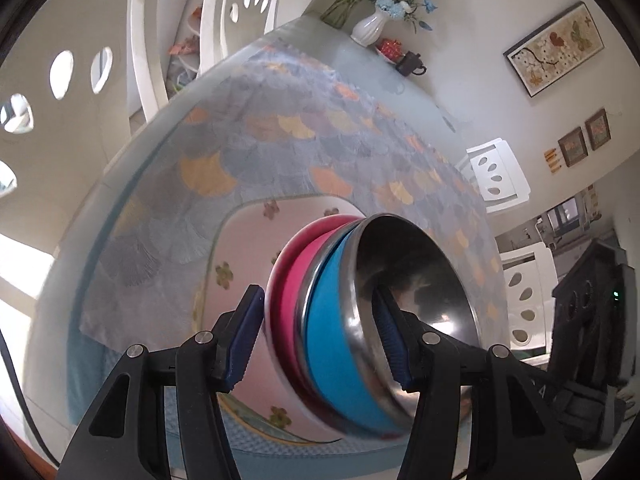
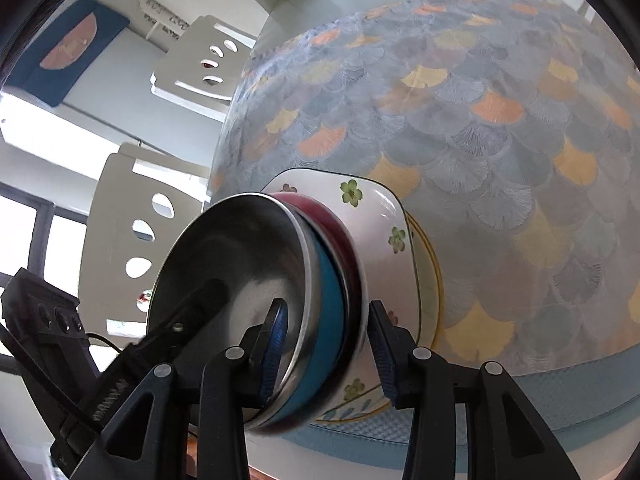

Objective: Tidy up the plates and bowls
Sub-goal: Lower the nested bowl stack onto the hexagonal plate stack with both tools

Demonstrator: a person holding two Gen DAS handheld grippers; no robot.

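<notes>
A stack of nested bowls stands on a square white floral plate [image 1: 248,248] at the table's near edge. The top bowl is steel inside with a blue outside [image 1: 340,332]; a pink bowl [image 1: 288,280] sits under it. My left gripper [image 1: 316,336] straddles the stack's rim, one finger inside the steel bowl and one outside, jaws apart with a gap on the pink side. My right gripper [image 2: 328,352] straddles the opposite rim of the blue bowl [image 2: 320,320] the same way. The plate [image 2: 380,216] rests on a yellow-rimmed plate [image 2: 434,280].
A fan-patterned cloth [image 2: 480,120] covers the table middle. A white vase with flowers [image 1: 370,26], a red item and a dark teapot [image 1: 412,64] stand at the far end. White chairs [image 1: 240,4] surround the table.
</notes>
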